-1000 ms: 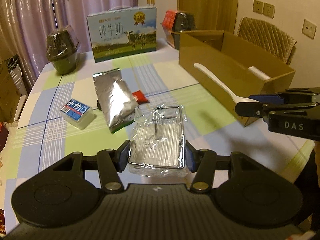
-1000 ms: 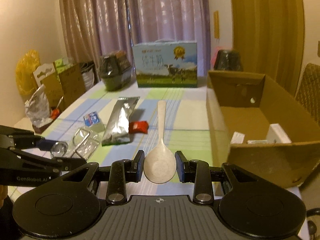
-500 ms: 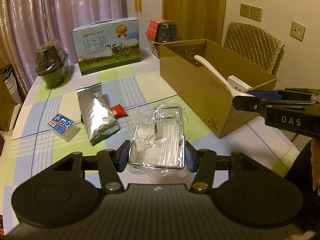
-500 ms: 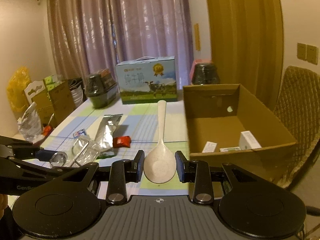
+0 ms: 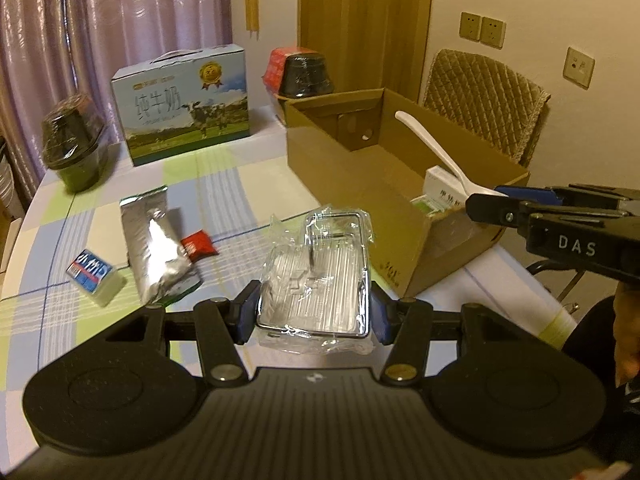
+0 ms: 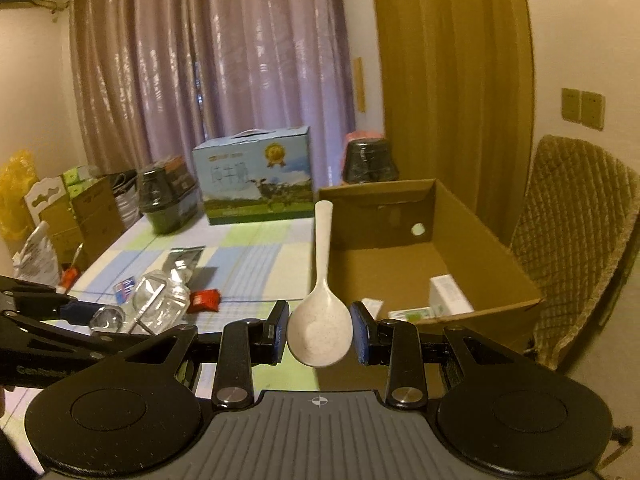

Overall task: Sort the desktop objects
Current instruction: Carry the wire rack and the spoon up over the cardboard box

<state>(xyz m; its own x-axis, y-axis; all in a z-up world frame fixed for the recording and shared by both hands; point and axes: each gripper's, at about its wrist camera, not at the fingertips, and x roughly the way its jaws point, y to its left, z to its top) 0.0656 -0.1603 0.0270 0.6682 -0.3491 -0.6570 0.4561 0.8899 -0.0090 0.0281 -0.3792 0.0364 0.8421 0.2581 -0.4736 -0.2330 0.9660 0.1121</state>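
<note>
Your right gripper [image 6: 319, 331] pinches the spoon [image 6: 320, 320] only by its bowl, handle forward beside the cardboard box [image 6: 486, 240], while your left gripper [image 5: 312, 312] clamps the plastic-wrapped metal tray [image 5: 314, 284] short of it, so slick wrap or bowl could slip before release.

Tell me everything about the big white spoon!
The spoon looks like pale speckled plastic, with a round bowl and a long flat handle. The right gripper is shut on its bowl, one finger at each side. The handle points away from the gripper, toward the cardboard box. It is held in the air; only the fingers touch it.
</note>
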